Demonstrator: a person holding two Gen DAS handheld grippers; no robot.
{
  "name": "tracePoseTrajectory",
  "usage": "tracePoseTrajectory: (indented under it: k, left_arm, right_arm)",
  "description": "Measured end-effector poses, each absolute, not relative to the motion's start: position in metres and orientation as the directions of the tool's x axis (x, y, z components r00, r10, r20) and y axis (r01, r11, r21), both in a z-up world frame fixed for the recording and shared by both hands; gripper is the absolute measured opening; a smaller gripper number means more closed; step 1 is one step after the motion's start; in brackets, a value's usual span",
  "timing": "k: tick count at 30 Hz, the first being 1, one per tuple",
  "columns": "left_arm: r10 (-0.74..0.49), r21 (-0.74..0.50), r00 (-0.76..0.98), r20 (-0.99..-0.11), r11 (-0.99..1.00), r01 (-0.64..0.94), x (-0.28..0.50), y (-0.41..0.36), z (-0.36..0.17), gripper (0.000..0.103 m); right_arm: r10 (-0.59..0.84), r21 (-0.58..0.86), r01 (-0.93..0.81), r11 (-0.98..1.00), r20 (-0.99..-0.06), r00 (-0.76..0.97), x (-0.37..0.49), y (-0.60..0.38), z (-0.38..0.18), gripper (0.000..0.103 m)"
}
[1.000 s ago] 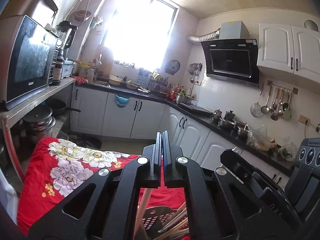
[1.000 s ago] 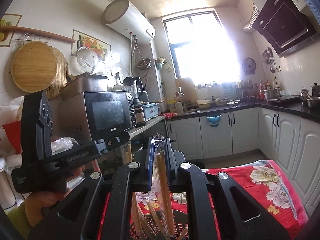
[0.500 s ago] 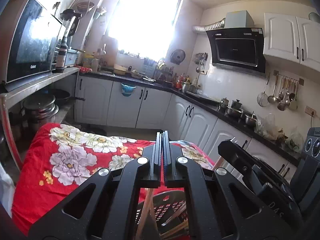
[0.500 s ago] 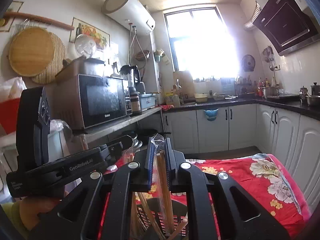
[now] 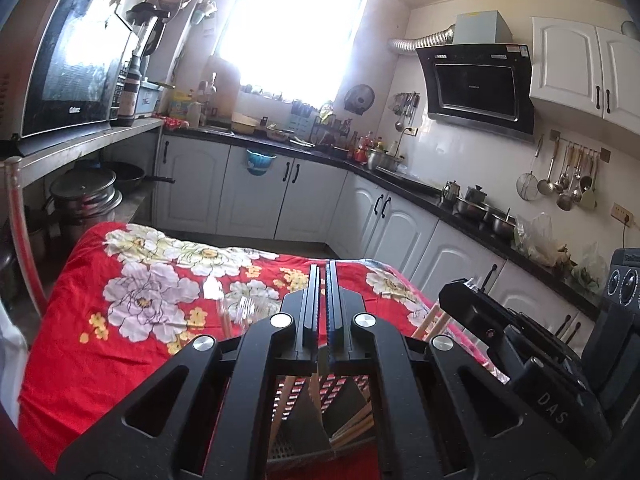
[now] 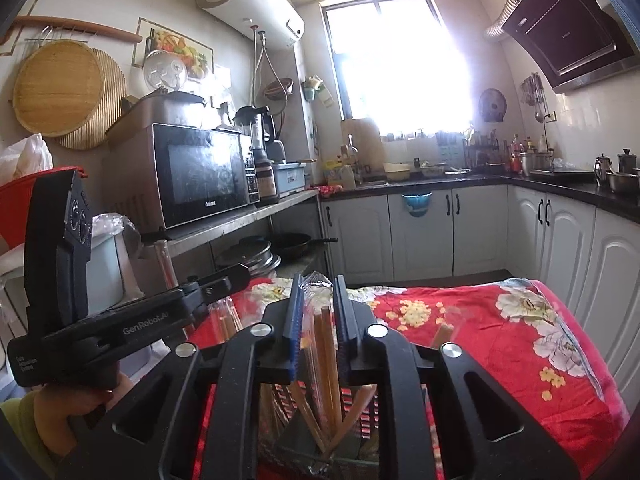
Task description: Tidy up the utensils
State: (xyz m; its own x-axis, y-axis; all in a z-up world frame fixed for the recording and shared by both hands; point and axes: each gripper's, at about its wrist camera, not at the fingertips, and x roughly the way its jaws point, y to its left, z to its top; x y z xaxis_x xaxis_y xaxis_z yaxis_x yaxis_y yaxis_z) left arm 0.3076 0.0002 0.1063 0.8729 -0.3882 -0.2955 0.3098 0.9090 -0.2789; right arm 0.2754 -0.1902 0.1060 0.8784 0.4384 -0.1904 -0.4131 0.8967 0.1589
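Standing between the jaws of the right gripper [image 6: 316,300] is a clear plastic sleeve of wooden chopsticks [image 6: 325,344]; the jaws have just been opening, a gap is seen on either side of the packet, and whether the pads press on it cannot be told. Its lower end is set in a dark perforated utensil basket [image 6: 356,404] on the red floral cloth [image 6: 500,344], where more chopsticks are leaned at angles. The left gripper [image 5: 323,300] is closed tight with nothing between its fingers, held over the same basket [image 5: 304,404]. The basket's rim and base are hidden by the gripper frames, so its contents cannot be counted.
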Motion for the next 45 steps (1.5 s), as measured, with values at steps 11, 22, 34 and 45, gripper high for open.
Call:
tracePoseTrajectory:
  k: [11, 22, 34, 45]
  left_arm:
    - [-0.368, -0.286, 0.873, -0.320, 0.916, 0.281, 0.282, 0.012, 0.106, 0.018]
    - [-0.346, -0.296, 0.869, -0.353, 0.923, 0.248, 0.250, 0.023, 0.103, 0.046]
    - [-0.348, -0.300, 0.846, -0.404, 0.924, 0.237, 0.213, 0.027, 0.084, 0.067]
    - [-0.339, -0.286, 0.829, -0.445, 0.931, 0.227, 0.181, 0.026, 0.062, 0.090]
  right_arm:
    - [0.419, 0.189, -0.384, 0.904, -0.213, 0.883, 0.258, -0.207, 0.102, 0.036]
    - [0.402, 0.153, -0.376, 0.914, -0.222, 0.888, 0.229, -0.211, 0.104, 0.052]
    - [0.393, 0.135, -0.370, 0.919, -0.240, 0.888, 0.191, -0.214, 0.092, 0.065]
    - [0.375, 0.143, -0.348, 0.927, -0.272, 0.886, 0.164, -0.222, 0.069, 0.076]
